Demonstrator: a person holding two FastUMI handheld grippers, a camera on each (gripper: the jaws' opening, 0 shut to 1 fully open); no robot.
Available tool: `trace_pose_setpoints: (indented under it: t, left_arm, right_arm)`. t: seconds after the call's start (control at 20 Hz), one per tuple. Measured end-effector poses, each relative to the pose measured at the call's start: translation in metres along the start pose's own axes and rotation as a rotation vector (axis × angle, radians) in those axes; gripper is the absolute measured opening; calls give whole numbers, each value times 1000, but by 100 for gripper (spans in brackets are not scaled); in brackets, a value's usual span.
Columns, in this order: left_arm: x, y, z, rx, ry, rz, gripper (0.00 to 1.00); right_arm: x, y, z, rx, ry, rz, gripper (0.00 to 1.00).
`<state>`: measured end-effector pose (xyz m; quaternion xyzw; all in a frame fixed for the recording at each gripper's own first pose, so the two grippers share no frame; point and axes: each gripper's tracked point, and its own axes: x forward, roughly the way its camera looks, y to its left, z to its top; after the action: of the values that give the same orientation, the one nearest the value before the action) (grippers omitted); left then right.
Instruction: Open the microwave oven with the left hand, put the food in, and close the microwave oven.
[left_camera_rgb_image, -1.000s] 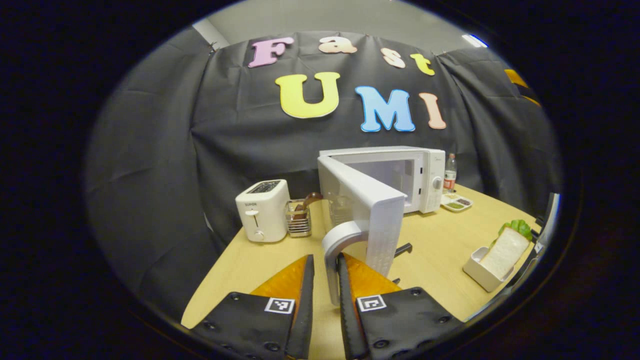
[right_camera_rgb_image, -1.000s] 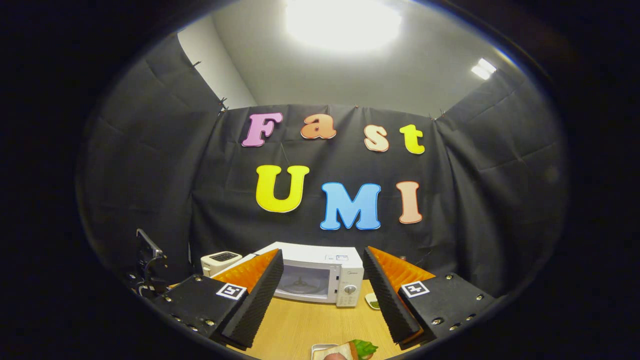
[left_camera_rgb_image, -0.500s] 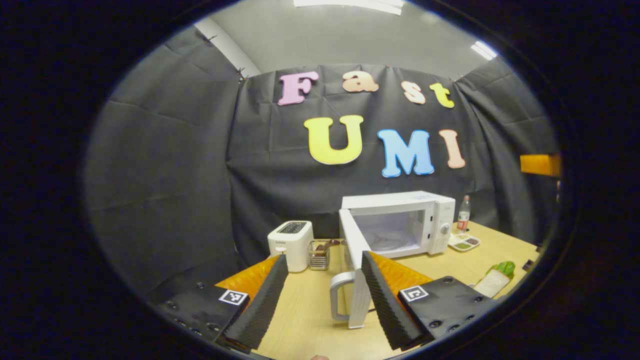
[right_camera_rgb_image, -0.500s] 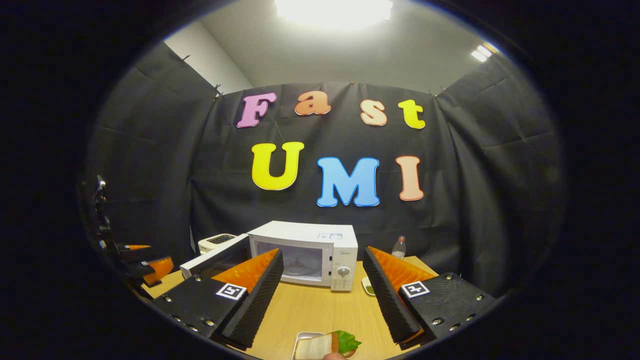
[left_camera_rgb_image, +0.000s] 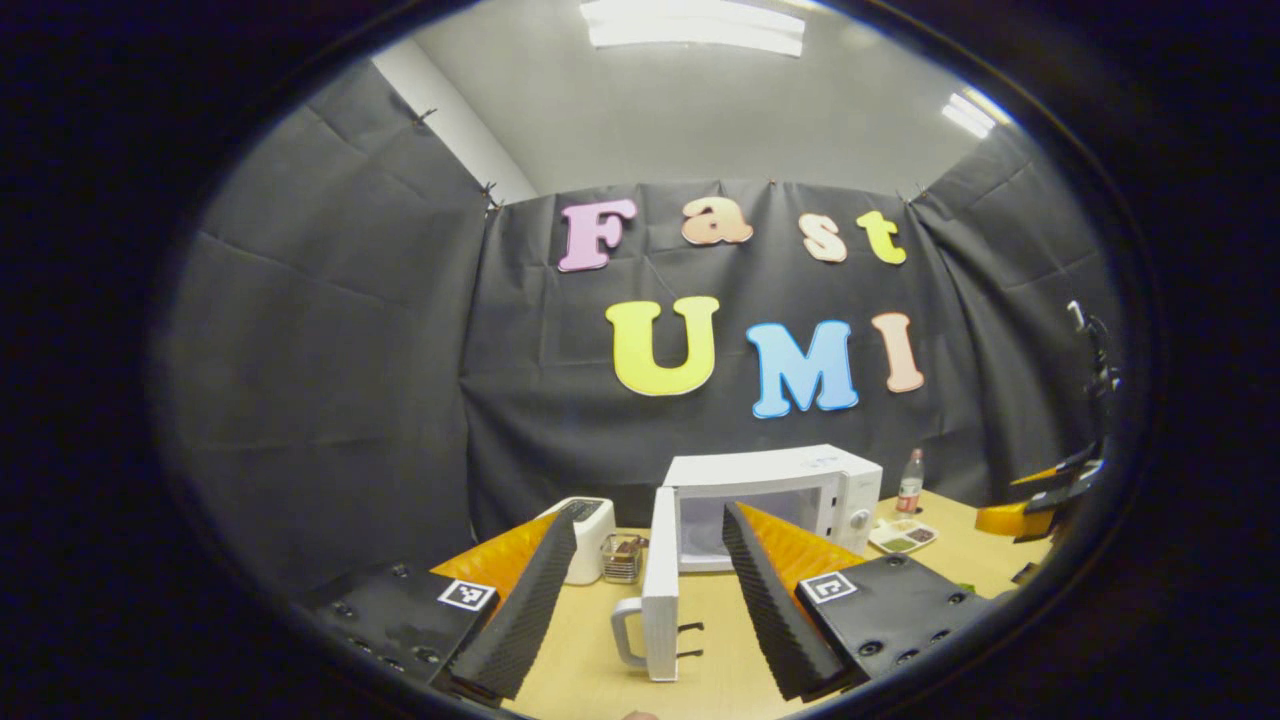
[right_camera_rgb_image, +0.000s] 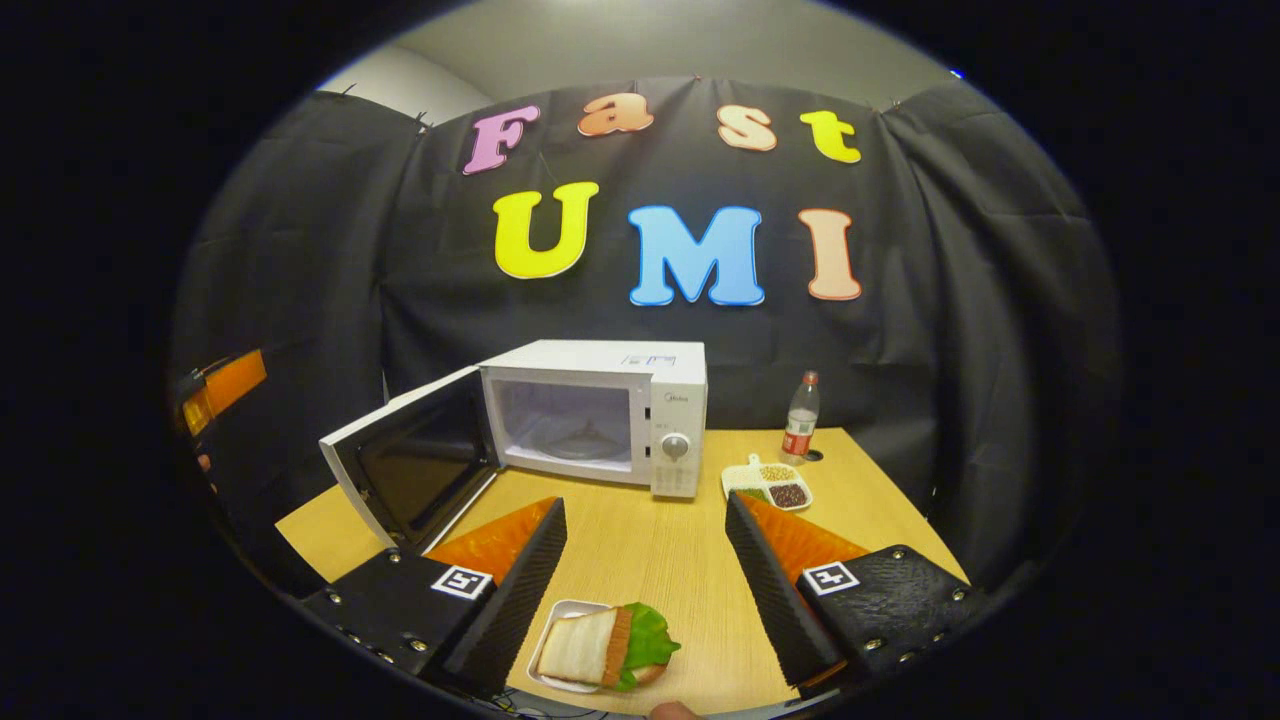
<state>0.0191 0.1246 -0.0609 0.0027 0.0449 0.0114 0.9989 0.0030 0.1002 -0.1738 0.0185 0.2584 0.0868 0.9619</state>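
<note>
1. Microwave oven (right_camera_rgb_image: 600, 415) stands at the far side of the surface (right_camera_rgb_image: 650, 545), straight ahead of the right tool (right_camera_rgb_image: 645, 585); its door (right_camera_rgb_image: 410, 470) is swung wide toward that tool's left, and the cavity looks bare.
2. Food, a sandwich (right_camera_rgb_image: 605, 648) with lettuce in a small white tray (right_camera_rgb_image: 548, 660), lies between the right tool's fingers, close under it and not gripped. That tool is spread wide and holds nothing.
3. Left tool (left_camera_rgb_image: 640, 610) is also spread wide and holds nothing; the door's edge and its handle (left_camera_rgb_image: 628, 630) stand just ahead of it, between its fingers but apart from them.
4. Opening looks done; loading is the step in hand. I judge the next move to be lowering the right tool over the tray, closing on it, then carrying it forward into the cavity.
5. Bare surface runs from tray to cavity. A sectioned snack dish (right_camera_rgb_image: 768, 482) and a bottle (right_camera_rgb_image: 798, 418) sit forward-right, off that path; the door's edge bounds the left.
</note>
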Motion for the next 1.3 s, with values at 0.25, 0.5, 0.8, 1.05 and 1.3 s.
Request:
trace_pose_setpoints:
  t: [0.25, 0.5, 0.8, 1.05, 1.3]
  left_arm:
    - [-14, -15, 22, 14, -25, 27, 99]
    - [-25, -26, 33, 31, -27, 46, 99]
    - [-32, -38, 40, 36, -39, 66, 99]
    - [-35, -41, 45, 31, -47, 92, 99]
    - [-41, -44, 47, 35, -58, 122, 99]
  right_arm:
    - [16, -6, -53, 85, 168, 62, 97]
    - [25, -9, -94, 127, 299, 102, 98]
    - [26, 5, -134, 238, 459, 186, 98]
    - [22, 20, -160, 371, 598, 264, 95]
    - [20, 35, -171, 491, 685, 330, 78]
